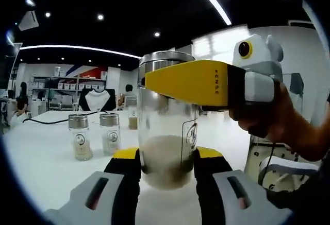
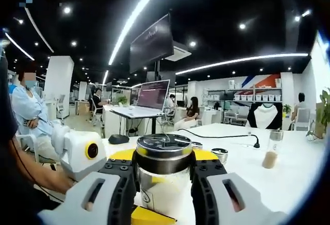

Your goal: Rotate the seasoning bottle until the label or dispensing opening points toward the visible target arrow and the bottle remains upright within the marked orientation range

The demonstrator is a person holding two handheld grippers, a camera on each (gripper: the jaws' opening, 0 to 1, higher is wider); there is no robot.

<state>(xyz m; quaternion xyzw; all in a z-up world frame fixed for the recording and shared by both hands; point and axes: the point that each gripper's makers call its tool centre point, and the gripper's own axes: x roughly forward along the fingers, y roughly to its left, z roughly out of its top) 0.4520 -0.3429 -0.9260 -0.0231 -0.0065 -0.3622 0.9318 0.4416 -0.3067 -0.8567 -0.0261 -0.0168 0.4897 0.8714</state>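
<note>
The seasoning bottle [image 1: 166,132] stands upright, left gripper [image 1: 166,168] clamped low, right gripper [image 2: 164,176] clamped under its metal cap [image 2: 163,153]; label at three o'clock, no arrow visible, turning apparently unfinished

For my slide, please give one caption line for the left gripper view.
Both grippers hold the seasoning bottle on the white table: left gripper low, right gripper near the lid; two small shakers stand behind.
</note>
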